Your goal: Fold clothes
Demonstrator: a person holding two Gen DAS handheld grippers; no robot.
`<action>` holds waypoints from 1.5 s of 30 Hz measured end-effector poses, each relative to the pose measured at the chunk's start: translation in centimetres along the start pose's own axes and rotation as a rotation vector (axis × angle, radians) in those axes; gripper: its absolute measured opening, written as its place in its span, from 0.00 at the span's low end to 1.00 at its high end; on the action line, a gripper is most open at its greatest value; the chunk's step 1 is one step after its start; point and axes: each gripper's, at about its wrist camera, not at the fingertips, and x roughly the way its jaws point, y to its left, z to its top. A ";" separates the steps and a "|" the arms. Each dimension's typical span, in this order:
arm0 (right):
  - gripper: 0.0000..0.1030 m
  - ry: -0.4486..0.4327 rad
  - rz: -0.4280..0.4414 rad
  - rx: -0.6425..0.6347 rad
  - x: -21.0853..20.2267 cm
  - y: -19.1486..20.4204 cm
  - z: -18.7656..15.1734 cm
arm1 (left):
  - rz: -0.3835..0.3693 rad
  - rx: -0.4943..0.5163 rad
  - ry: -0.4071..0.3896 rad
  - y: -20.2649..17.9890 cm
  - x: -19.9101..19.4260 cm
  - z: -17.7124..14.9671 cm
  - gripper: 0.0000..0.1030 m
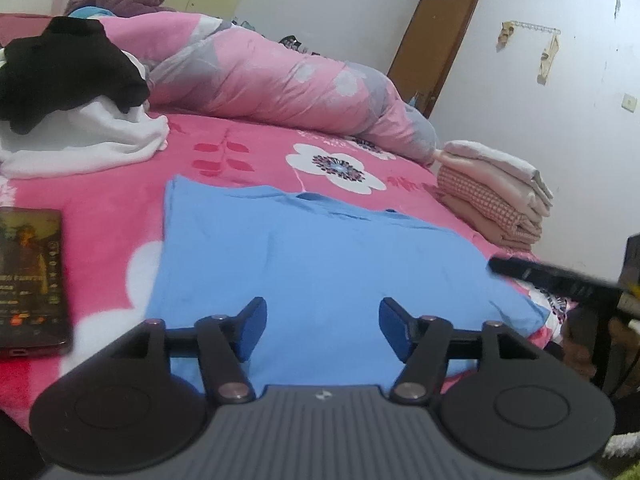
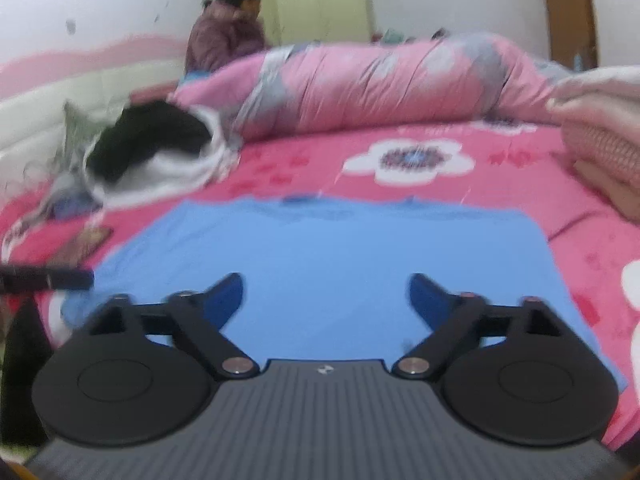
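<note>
Blue garment: spread flat on pink floral blanket, near edge of bed; neckline at far side, hem nearest, long axis near-to-far.
Left gripper: jaws wide, nothing between, over the hem.
Right gripper: jaws wide, nothing between.
Phone: left of garment, screen lit, text unreadable.
Folded stack: far right, sharp in left view only.
Seated person: far left; whole figure in right view only.

left hand-held gripper spread, blue garment flat
</note>
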 end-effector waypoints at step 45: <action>0.99 0.353 -0.168 0.038 5.0 -1.1 -2.3 | 0.066 -0.040 0.050 -0.7 0.7 -0.8 0.92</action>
